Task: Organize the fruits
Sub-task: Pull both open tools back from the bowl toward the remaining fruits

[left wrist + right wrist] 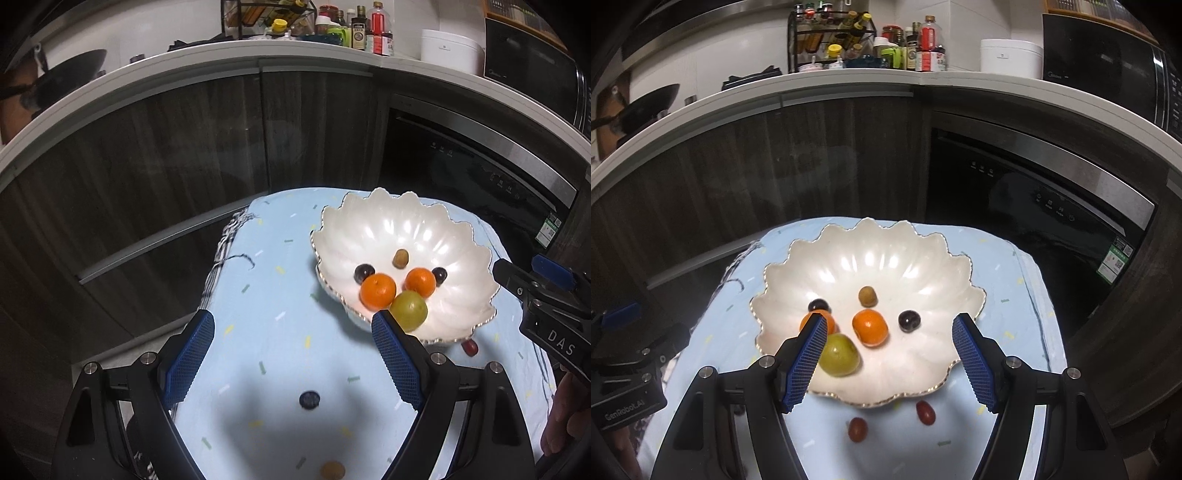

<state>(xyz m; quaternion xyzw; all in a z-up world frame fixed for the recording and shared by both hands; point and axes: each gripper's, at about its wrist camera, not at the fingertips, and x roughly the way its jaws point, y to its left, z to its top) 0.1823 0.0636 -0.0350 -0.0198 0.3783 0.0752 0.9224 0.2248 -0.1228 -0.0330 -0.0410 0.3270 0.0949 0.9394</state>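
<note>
Scalloped white bowl (871, 258) on a desk under a light-blue cloth (266, 258), holding two oranges (870, 327), a green fruit (839, 354), two dark grapes (909, 319) and a small brown fruit (867, 295). Left gripper (291, 354) and right gripper (890, 365): fingers apart, empty. On the cloth: two red fruits (925, 411), a dark berry (309, 400).

Dark wood cabinets (775, 166) under a white countertop (849, 79).
</note>
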